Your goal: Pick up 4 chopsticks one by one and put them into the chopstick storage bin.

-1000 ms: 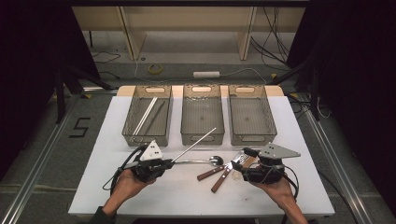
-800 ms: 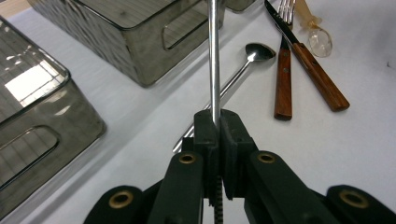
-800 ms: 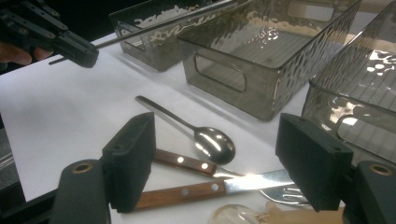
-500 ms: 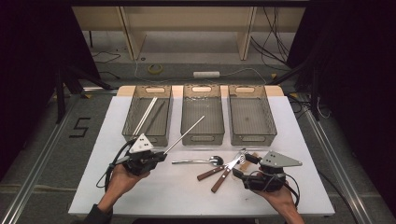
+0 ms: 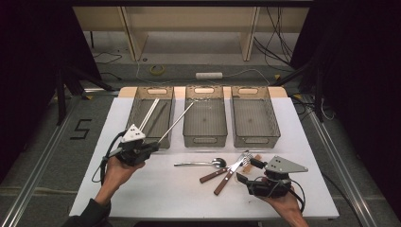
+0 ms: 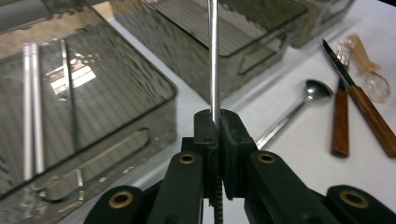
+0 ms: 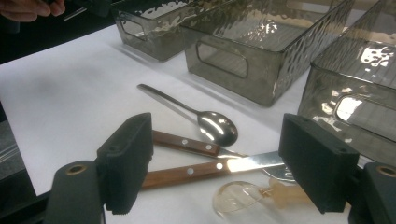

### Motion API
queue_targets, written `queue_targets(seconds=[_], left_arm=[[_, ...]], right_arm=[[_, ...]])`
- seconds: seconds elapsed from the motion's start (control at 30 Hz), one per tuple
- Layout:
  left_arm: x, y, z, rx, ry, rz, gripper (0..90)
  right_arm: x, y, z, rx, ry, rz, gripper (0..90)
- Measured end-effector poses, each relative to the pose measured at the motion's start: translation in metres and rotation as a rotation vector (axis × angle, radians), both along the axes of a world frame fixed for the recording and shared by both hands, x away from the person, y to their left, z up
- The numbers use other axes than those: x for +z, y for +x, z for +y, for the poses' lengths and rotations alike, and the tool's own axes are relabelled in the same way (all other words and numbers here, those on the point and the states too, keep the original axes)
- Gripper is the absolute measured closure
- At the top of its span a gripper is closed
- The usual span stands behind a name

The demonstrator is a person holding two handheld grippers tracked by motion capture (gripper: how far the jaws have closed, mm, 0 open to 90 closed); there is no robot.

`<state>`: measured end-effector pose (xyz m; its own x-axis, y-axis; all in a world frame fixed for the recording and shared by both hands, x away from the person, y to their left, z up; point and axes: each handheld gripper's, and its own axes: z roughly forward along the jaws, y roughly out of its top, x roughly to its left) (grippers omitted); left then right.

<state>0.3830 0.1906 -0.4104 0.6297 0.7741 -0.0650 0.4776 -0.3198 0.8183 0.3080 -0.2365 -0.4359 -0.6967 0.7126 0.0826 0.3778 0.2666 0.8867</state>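
Near the front edge of the white table (image 5: 142, 198): right gripper (image 5: 249, 171), jaws wide apart and gripping nothing, just above two wooden-handled knives (image 5: 226, 173), one steel spoon (image 5: 201, 163) and one clear plastic spoon (image 7: 243, 198). Toward the left edge: left gripper (image 5: 152, 145), jaws clamped on one thin silver metal chopstick (image 5: 176, 123), lifted and slanting over the bins. Along the far edge: three smoky clear plastic bins (image 5: 205, 140) in a row; left one with two pale chopsticks (image 5: 147, 116) and a thin metal rod, middle and right empty.

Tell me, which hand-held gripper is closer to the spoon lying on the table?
Right. The right hand-held gripper hovers open just right of the spoon, beside its bowl. The left hand-held gripper is farther off, left of the handle, clamped on a metal rod.
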Motion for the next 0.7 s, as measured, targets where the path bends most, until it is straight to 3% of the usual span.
queue_targets(seconds=[0.27,0.47,0.7], left_arm=[[0.009,0.022,0.018,0.075,-0.043,0.012,85.9],[0.016,0.044,0.028,0.137,-0.034,0.020,85.9],[0.015,0.066,0.034,0.193,-0.025,0.043,85.9]], right_arm=[[-0.001,-0.002,-0.003,0.001,-0.005,0.003,27.0],[0.000,-0.005,-0.003,0.006,-0.001,-0.001,27.0],[0.001,-0.007,-0.004,0.009,0.004,0.001,27.0]])
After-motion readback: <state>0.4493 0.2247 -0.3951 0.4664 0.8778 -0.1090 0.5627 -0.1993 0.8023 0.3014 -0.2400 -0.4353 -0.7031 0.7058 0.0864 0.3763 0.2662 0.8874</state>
